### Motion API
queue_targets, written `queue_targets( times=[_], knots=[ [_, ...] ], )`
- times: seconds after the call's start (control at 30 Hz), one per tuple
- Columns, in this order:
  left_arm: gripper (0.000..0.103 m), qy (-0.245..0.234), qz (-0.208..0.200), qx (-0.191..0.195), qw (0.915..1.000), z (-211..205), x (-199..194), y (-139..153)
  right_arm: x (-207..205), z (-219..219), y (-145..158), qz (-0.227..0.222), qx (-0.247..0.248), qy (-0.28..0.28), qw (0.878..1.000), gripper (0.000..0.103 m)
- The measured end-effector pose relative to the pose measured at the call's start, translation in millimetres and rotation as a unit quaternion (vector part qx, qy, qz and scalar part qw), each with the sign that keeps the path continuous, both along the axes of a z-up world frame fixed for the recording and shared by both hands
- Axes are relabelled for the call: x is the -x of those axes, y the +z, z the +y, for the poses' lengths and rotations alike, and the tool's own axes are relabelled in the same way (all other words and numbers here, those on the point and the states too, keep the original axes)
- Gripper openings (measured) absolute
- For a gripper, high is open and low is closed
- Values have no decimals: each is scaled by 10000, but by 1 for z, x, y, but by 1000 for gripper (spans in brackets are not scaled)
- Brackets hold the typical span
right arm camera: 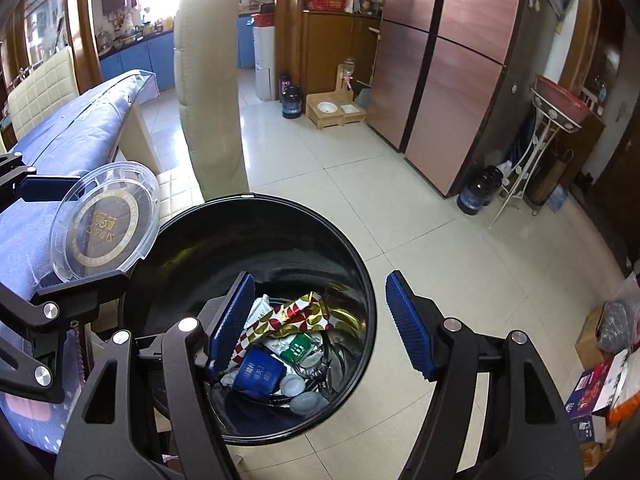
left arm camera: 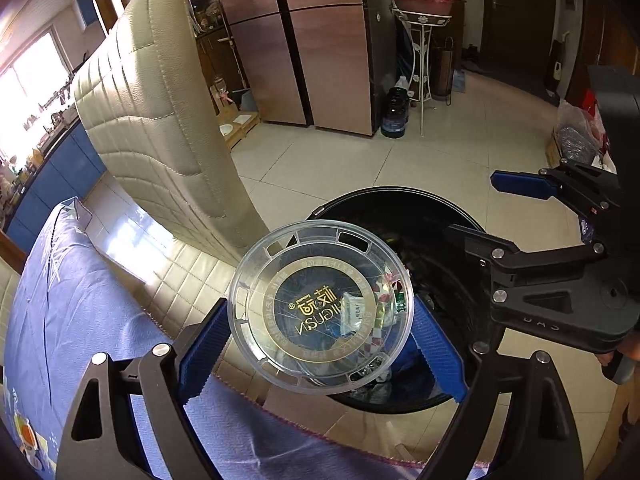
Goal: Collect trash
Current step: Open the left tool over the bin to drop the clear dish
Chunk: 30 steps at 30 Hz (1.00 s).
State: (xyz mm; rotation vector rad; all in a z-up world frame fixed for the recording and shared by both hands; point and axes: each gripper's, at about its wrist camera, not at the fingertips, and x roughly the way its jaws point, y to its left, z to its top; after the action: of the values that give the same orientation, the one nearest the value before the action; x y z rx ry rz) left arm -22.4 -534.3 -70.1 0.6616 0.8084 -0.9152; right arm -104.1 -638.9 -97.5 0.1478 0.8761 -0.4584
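A clear round plastic lid (left arm camera: 320, 280) with a dark gold-ringed label sits between the blue pads of my left gripper (left arm camera: 320, 308), which is shut on its rim. The lid hangs over the near edge of a black round trash bin (left arm camera: 400, 192). In the right wrist view the lid (right arm camera: 104, 224) and left gripper (right arm camera: 100, 232) are at the bin's left rim. My right gripper (right arm camera: 320, 280) stands open above the bin (right arm camera: 248, 196) with nothing between its fingers. Inside lie a red-gold patterned wrapper (right arm camera: 296, 316), a blue cup (right arm camera: 260, 372) and a green-white packet (right arm camera: 296, 348).
A table with a blue cloth (left arm camera: 80, 320) borders the bin on the left, with a cream padded chair back (left arm camera: 160, 120) behind it. Copper-coloured fridge doors (right arm camera: 452, 80), a white metal stand (right arm camera: 528, 160), a dark water jug (right arm camera: 480, 192) and boxes (right arm camera: 600, 380) line the tiled floor.
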Motion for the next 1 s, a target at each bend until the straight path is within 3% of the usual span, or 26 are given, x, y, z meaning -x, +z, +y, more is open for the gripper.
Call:
queue_targets(
  times=[0.13, 0.6, 1.0],
  knots=[
    [86, -12, 24, 0, 10000, -6, -2, -2, 2, -5, -2, -2, -47, -54, 10000, 69],
    [87, 41, 766, 238, 9968, -1, -18, -4, 3, -3, -3, 18, -2, -35, 10000, 69],
    [87, 35, 673, 249, 9974, 4, -17, -1, 5, -1, 0, 15, 25, -79, 10000, 69]
  ],
)
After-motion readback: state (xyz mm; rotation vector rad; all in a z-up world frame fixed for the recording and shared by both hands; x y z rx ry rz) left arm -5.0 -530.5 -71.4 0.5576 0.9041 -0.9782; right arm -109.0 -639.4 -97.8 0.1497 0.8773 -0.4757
